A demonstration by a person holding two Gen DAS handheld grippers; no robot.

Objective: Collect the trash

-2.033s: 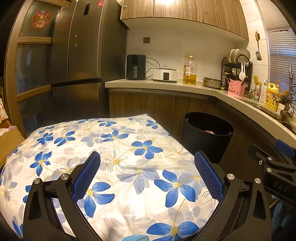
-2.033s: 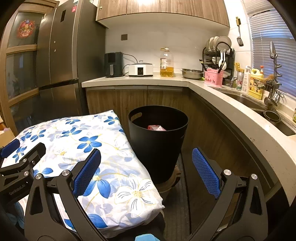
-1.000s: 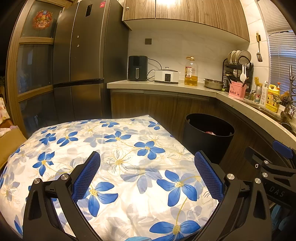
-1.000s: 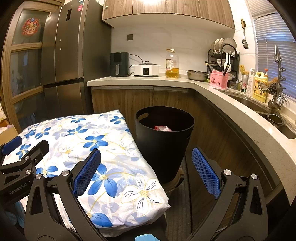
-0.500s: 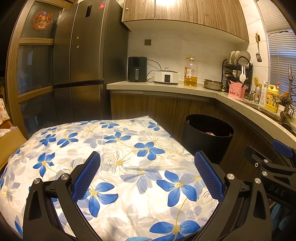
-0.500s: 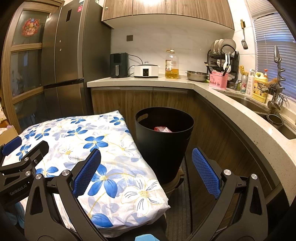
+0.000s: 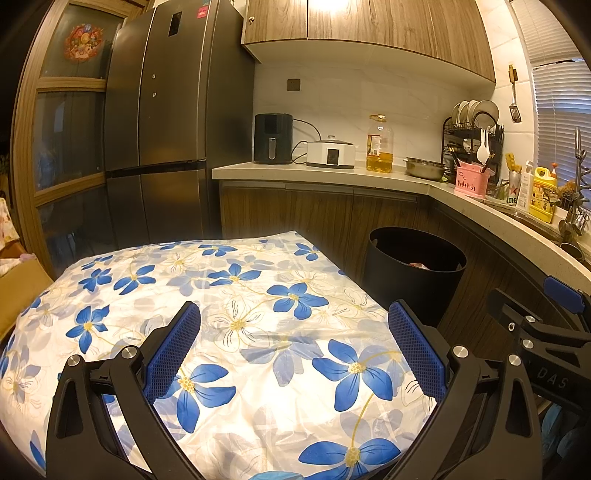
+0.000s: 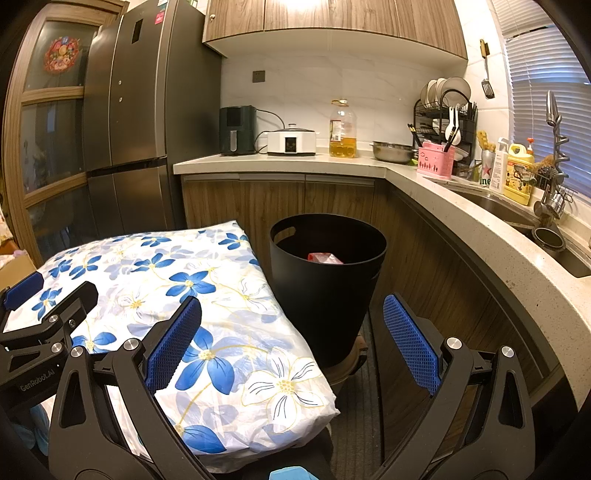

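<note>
Trash, a red wrapper [image 8: 325, 257], is lying inside the black bin [image 8: 327, 295], which is standing on the floor against the wooden cabinets, just right of the flower-printed cushion [image 7: 221, 325]. Left gripper [image 7: 295, 350] is hovering above the cushion, jaws spread wide, gripping nothing; right gripper [image 8: 291, 345] is likewise spread and empty, facing the bin. "GenRobot.AI" is showing on the left gripper's body in the right wrist view; "DAS" is reading on the right gripper's.

Dark steel refrigerator [image 7: 162, 122] stood at upper left, wood cabinets [image 7: 365, 26] ran along the top, pale curved countertop [image 8: 461, 206] swept right, blinds [image 8: 546, 103] covered a window at upper right.
</note>
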